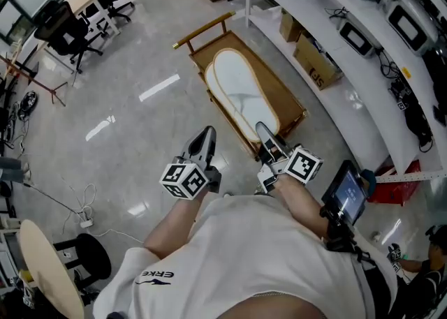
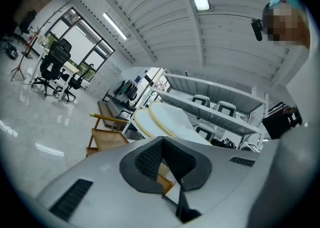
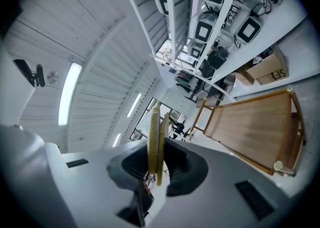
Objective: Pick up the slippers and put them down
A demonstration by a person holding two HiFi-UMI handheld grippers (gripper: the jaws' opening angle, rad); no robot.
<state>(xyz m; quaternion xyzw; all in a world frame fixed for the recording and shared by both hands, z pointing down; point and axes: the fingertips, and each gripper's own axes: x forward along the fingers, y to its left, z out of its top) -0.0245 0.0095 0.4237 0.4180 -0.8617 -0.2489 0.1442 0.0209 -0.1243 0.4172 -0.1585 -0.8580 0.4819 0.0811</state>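
Clamped two flat, oval, yellow-rimmed white slippers [image 1: 241, 94] in right gripper [image 1: 265, 132] jaws.
Hung over one wooden cart [image 1: 283, 94]; left gripper [image 1: 204, 137] jaws pressed together, empty.

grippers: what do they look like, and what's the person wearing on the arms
The left gripper and right gripper match: pale grey moulded shells with dark slotted vents, and dark grey tongs lined with mesh-textured pads. Each carries a white cube printed with black square markers. The person wears a white short-sleeved T-shirt with a small black logo.
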